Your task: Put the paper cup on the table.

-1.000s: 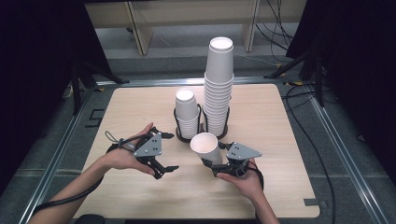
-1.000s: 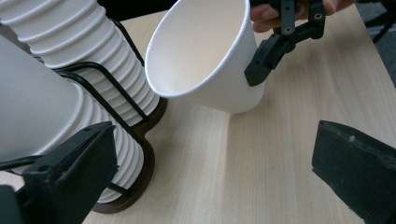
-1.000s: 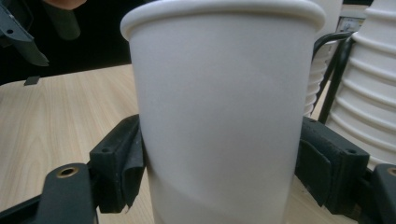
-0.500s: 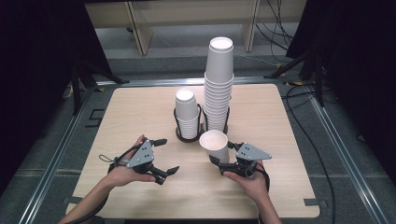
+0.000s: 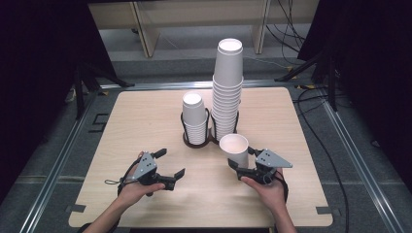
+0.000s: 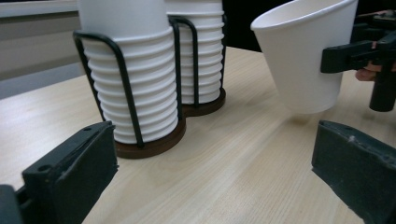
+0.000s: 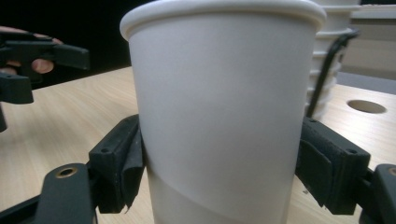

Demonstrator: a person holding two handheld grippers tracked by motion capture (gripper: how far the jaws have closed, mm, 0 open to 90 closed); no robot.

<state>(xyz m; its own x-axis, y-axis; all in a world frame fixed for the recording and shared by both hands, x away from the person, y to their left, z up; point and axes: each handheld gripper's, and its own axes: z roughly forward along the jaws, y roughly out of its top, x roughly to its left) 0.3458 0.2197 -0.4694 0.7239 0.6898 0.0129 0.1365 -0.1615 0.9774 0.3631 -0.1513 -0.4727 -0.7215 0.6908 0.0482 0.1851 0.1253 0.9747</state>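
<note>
A single white paper cup [image 5: 234, 148] hangs tilted just above the table, and my right gripper [image 5: 240, 164] is shut on its lower wall. In the right gripper view both pads press the cup [image 7: 219, 93] from either side. A dark wire holder [image 5: 187, 141] at the table's middle carries a short cup stack [image 5: 194, 116] and a tall cup stack [image 5: 227, 82]. My left gripper [image 5: 171, 162] stands open and empty low over the table, left of the held cup. Its own view faces the short stack [image 6: 126, 70] and the held cup [image 6: 303, 51].
The wooden table [image 5: 145, 111] has bare room to the left, right and front of the holder. A round hole [image 7: 366, 106] lies in the tabletop near the stacks. Metal rails [image 5: 58, 165] border the table, and cables [image 5: 311, 107] trail at the back right.
My right gripper has carried the cup to the right, away from the holder's front. The left gripper has sunk toward the table and drawn nearer the person, still open.
</note>
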